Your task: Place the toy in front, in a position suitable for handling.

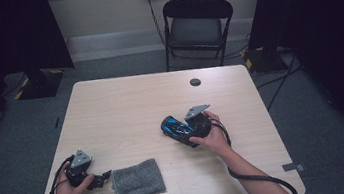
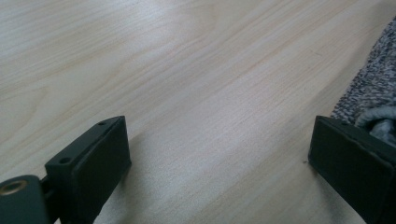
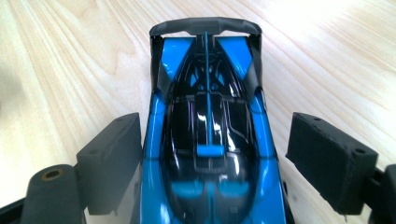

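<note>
- High view first: the right gripper [image 1: 190,129] sits at about four o'clock on the table [image 1: 125,103], with one toy car [image 1: 177,129], blue and black, between its jaws.
- Right gripper view: jaws spread wide; the toy car [image 3: 208,140] lies between them, one pad close beside it or touching, the other clearly apart, so I judge it's not clamped.
- Left gripper [image 1: 101,179] rests at seven o'clock, jaws wide and holding nothing, just beside one grey cloth [image 1: 138,181].
- Risk, as I judge it: the car is loose on its wheels, so a nudge from a jaw could roll it away across the wood.
- Closing off-centre could twist it or catch its rear wing [image 3: 205,25].
- Count: one car, one cloth, two grippers, one chair [image 1: 197,25].
</note>
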Tool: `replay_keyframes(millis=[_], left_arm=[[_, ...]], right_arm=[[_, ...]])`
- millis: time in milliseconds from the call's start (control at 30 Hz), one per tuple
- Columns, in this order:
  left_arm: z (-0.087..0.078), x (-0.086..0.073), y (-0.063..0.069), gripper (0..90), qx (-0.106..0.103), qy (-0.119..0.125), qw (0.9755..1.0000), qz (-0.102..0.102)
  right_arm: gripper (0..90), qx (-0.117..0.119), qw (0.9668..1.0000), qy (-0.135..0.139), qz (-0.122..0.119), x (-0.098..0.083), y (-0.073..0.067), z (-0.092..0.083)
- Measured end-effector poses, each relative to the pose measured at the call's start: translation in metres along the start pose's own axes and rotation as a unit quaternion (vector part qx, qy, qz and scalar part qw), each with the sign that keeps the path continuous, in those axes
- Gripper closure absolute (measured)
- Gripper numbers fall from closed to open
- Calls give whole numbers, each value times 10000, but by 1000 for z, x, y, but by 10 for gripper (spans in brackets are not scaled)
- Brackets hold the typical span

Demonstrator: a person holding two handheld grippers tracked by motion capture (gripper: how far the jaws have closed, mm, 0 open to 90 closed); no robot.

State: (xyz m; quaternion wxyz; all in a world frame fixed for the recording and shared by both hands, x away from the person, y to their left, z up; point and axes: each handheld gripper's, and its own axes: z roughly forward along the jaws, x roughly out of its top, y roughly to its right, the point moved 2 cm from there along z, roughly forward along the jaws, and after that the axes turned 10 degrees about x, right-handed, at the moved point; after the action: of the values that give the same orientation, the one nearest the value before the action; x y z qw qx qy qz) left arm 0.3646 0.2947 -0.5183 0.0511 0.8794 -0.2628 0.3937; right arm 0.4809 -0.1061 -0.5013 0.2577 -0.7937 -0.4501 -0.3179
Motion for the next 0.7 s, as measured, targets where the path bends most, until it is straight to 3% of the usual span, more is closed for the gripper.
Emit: replay_keyframes(millis=[267, 467, 567, 700], left_arm=[[0, 0, 0, 48, -1, -5, 10000, 4], [0, 0, 0, 49, 10, 0, 10000, -2], [0, 0, 0, 49, 13, 2, 10000, -7], [0, 0, 0, 49, 21, 5, 10000, -19]], right_arm=[[181, -72, 9998, 109, 126, -13, -5, -18], [161, -89, 9997, 179, 162, -27, -12, -21], [157, -186, 9997, 76, 107, -33, -12, -23], [166, -175, 9996, 135, 152, -40, -10, -26]])
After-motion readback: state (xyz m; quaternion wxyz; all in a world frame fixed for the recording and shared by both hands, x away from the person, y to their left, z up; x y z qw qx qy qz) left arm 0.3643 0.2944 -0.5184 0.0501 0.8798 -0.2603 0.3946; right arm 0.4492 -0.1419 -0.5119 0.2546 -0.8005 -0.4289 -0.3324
